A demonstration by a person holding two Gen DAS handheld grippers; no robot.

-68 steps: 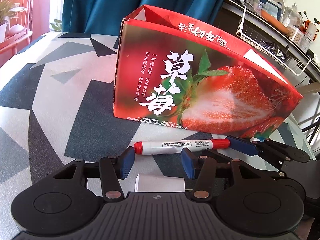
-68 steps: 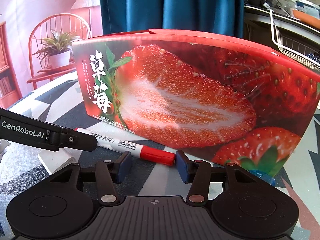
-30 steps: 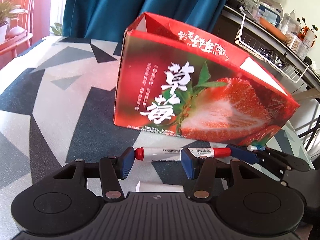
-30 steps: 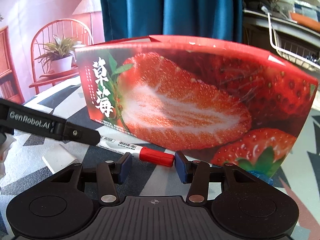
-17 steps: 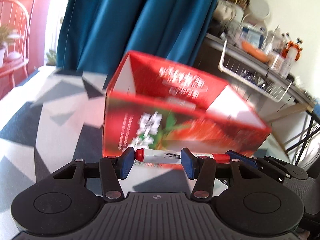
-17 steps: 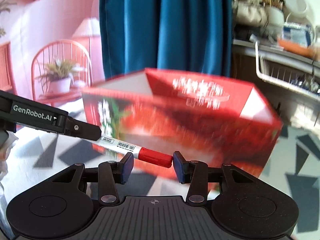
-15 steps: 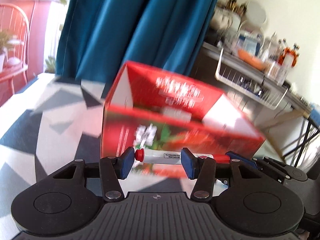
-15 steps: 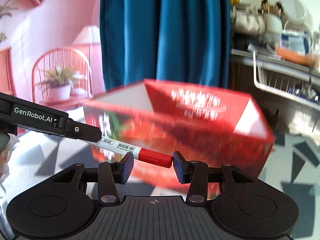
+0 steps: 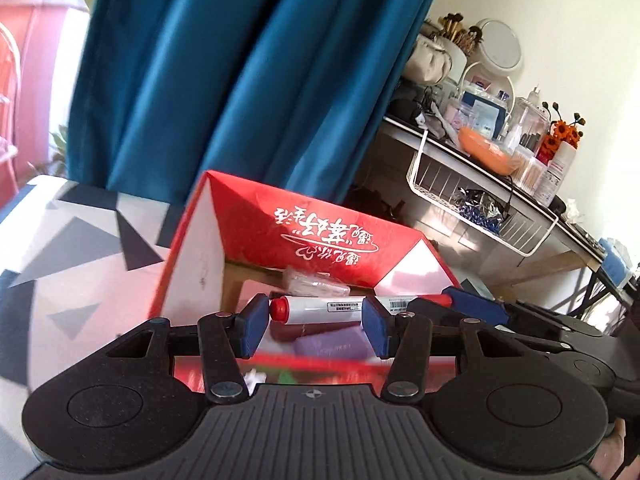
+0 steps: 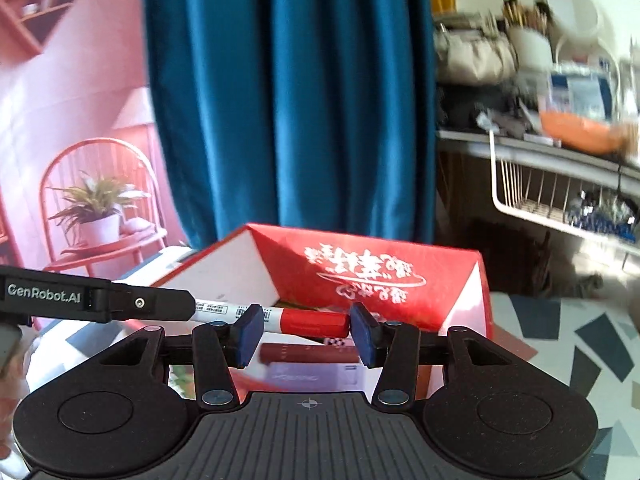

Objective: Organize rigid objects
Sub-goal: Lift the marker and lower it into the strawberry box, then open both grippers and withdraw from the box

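While opening, right hand-held gripper w/ marker between

Background items, placed relative to the teal curtain:
- red spindle-back chair, to the left, against a pink wall; a potted plant is set on its seat
- lamp with a pale shade, just left of the curtain edge
- cluttered shelf, to the right; a round mirror, a cup of brushes, an orange bowl and orange flowers are seen on it
- white wire basket, hung under that shelf
- tabletop with grey and black triangles, below and left of the curtain
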